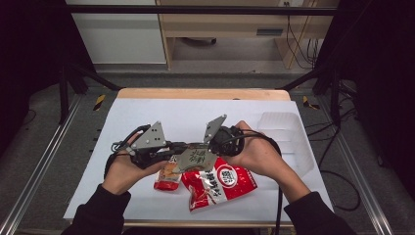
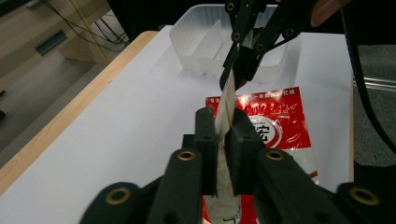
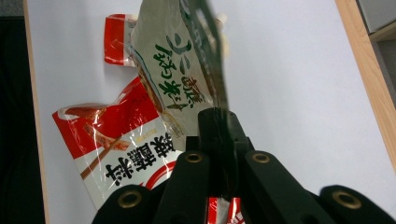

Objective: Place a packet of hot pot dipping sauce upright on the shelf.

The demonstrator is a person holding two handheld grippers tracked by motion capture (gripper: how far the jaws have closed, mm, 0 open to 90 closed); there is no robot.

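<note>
At the centre of the high view, a silver snack packet (image 1: 193, 157) with green lettering hangs stretched between the two grippers, above the white-covered counter (image 1: 147, 112). The left gripper (image 2: 224, 122) has its fingers closed on one edge of the packet, the thin foil edge pinched upright between the pads. The right gripper (image 3: 219, 122) has its fingers clamped on the opposite edge, the packet rising toward the top of the right gripper view. Below it on the counter lie a large red snack bag (image 1: 219, 183) and a small red packet (image 1: 167, 179). A clear plastic tray (image 1: 288, 132) sits at the right of the high view.
</note>
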